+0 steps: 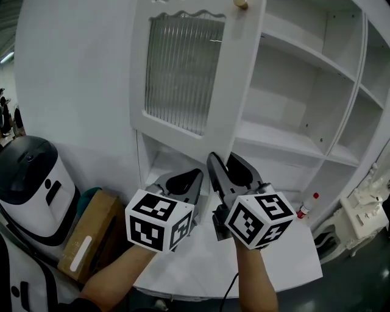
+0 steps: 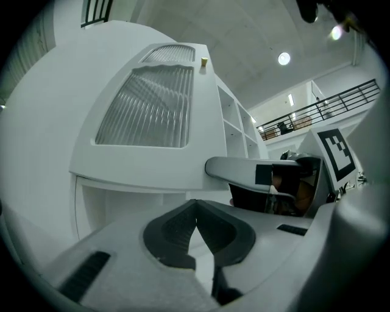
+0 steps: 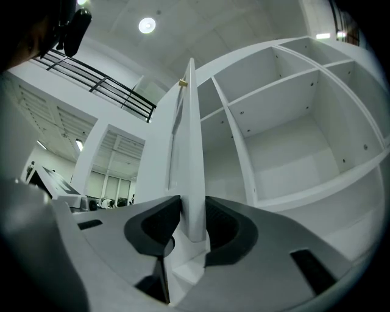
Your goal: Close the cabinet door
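Directly ahead stands one tall white cabinet [image 1: 292, 91] with smooth painted shelves and upright dividers that form open, box-shaped compartments. Its single door [image 1: 177, 143] hangs open, swung out from the shelves. The door is a flat white slab framing one rectangular panel of ribbed glass [image 1: 180, 73] with fine vertical flutes and a scalloped top edge. One small round brass-coloured knob [image 1: 241, 3] sits near the door's upper corner.

Two tools are in play, each carrying one cube with black-and-white square markers. The right tool [image 1: 226, 173] reaches the door's free edge from below. In the right gripper view the thin edge stands upright between its two dark ribbed pads. The jaws are spread to either side of it, each pad just beside a face of the slab without clearly pinching. The left tool [image 1: 183, 183] hovers just below the door's bottom rail, its jaws pressed together at the tips with nothing between them.

A smooth white worktop [image 1: 286, 256] lies under both tools. On its far right edge stands one small bottle with a red cap [image 1: 308, 206]. To the left are one rounded white-and-black appliance [image 1: 30, 183] and one brown cardboard box [image 1: 91, 234].
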